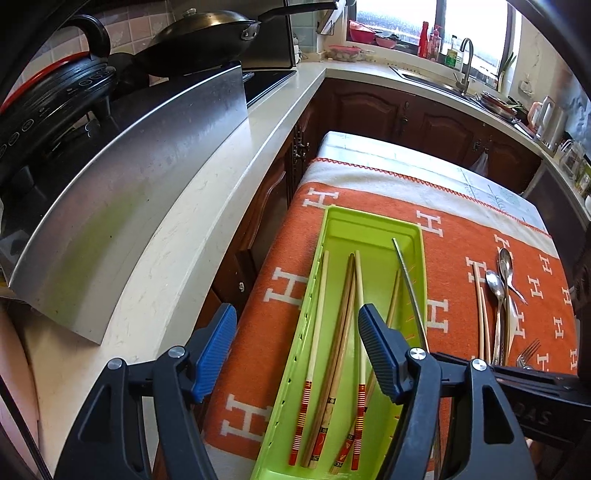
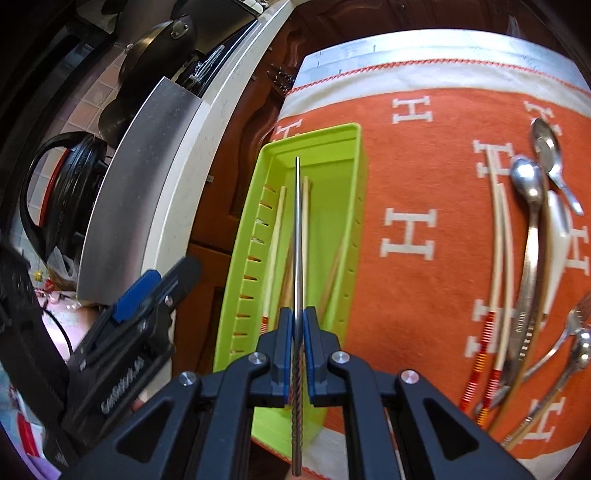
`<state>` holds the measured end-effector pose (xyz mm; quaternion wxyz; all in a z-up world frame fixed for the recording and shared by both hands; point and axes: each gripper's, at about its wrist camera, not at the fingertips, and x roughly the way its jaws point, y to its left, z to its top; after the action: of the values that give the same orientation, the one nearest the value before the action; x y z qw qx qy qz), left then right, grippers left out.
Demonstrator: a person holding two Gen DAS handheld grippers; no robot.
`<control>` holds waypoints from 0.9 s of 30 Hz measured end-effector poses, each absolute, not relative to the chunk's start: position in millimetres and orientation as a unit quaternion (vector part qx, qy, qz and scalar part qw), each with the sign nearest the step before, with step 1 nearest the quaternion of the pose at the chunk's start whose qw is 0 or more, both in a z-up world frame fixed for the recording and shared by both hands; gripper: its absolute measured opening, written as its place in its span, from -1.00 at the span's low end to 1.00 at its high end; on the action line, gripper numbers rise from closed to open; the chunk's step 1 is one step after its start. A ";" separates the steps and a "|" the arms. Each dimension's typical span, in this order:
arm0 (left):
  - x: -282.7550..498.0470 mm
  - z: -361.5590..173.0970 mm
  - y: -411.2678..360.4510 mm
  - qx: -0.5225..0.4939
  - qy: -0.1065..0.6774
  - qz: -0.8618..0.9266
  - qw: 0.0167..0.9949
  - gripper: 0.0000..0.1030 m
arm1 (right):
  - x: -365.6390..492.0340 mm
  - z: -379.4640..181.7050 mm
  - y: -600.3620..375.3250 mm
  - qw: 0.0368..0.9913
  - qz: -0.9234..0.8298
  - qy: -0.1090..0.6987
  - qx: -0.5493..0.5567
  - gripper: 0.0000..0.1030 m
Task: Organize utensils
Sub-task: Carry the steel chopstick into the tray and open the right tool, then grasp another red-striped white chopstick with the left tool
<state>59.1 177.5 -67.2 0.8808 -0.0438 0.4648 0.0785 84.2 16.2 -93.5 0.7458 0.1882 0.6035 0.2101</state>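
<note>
Right gripper (image 2: 298, 332) clamped on metal chopstick (image 2: 297, 236), held above green tray (image 2: 354, 155). Left gripper (image 1: 297, 339) jaws apart, empty, over wooden chopsticks (image 1: 347, 295) in tray. Spoons (image 2: 532, 206) and fork (image 2: 569, 325) lie well right on orange cloth (image 2: 424, 155).

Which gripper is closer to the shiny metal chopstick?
Right. The right gripper is shut on the metal chopstick over the green tray; the left gripper hangs open beside it.

Pale countertop (image 1: 207, 206), dark wood cabinets (image 1: 436, 118), bright window (image 1: 399, 18), pink-tiled wall (image 1: 122, 26).
</note>
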 end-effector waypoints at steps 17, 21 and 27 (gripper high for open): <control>58.4 -64.6 160.2 -0.036 0.468 0.055 0.881 0.30 | 77.5 -91.9 7.2 0.760 0.208 0.598 0.143 -0.85; 57.4 -64.2 146.4 -0.033 0.470 0.032 0.882 0.30 | 71.7 -89.7 -6.1 0.768 0.203 0.594 0.129 -0.85; 56.0 -66.7 116.2 -0.019 0.477 -0.007 0.879 0.30 | 60.6 -85.4 -34.6 0.785 0.181 0.583 0.104 -0.85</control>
<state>56.0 116.2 -66.7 0.8788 -0.0189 0.4768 -0.0074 60.6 -34.6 -85.4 0.7853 0.1040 0.5829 0.1809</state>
